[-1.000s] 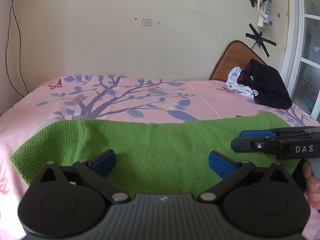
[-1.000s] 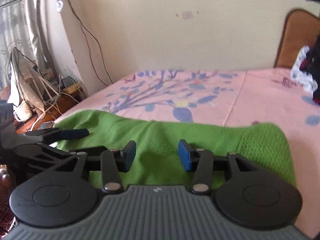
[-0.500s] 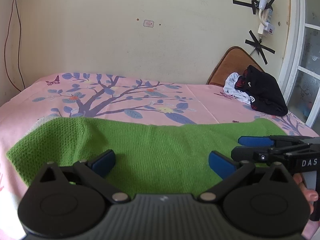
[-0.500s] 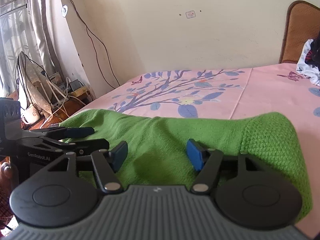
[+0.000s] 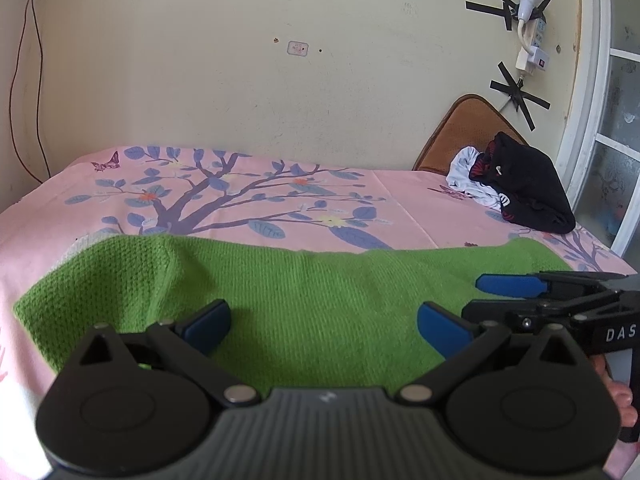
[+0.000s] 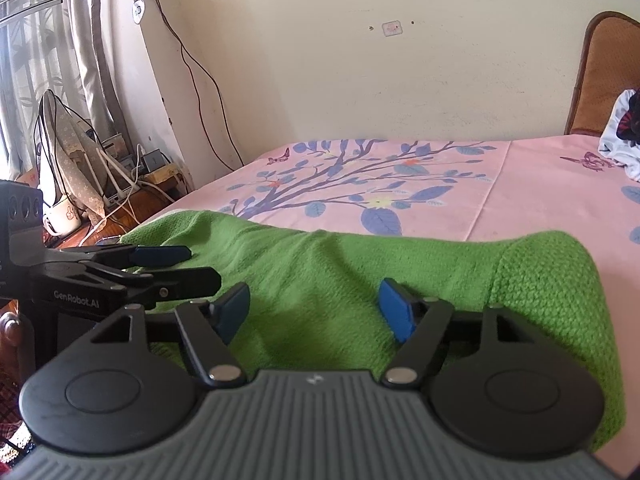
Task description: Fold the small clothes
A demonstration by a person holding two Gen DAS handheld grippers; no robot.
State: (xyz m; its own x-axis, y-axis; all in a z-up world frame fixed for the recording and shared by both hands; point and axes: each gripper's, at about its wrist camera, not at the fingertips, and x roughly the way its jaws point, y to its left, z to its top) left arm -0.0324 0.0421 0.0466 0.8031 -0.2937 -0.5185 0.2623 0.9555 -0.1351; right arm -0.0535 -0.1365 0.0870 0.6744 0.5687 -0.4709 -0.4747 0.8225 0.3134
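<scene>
A green knitted cloth lies spread across the near part of a bed covered by a pink sheet printed with a purple tree and blue leaves. The cloth runs wide from one side of the bed to the other, its far edge a soft rolled fold. Seen from the left wrist camera, the left gripper sits low over the near middle of the cloth with its blue-padded fingers spread wide apart and nothing between them but the green knit lying below. In the same view the right gripper enters from the right edge, over the right end of the cloth, just beside the left gripper's right finger. From the right wrist camera, the right gripper also has its fingers held apart, with the cloth under and ahead of them; a thick rounded fold of the knit bulges just to the right of its right finger. The left gripper shows at the left side of that view, over the cloth's left end. At the far right corner of the bed, well apart from the cloth, a pile of black and white clothes rests against a brown cushion leaning on the wall.
</scene>
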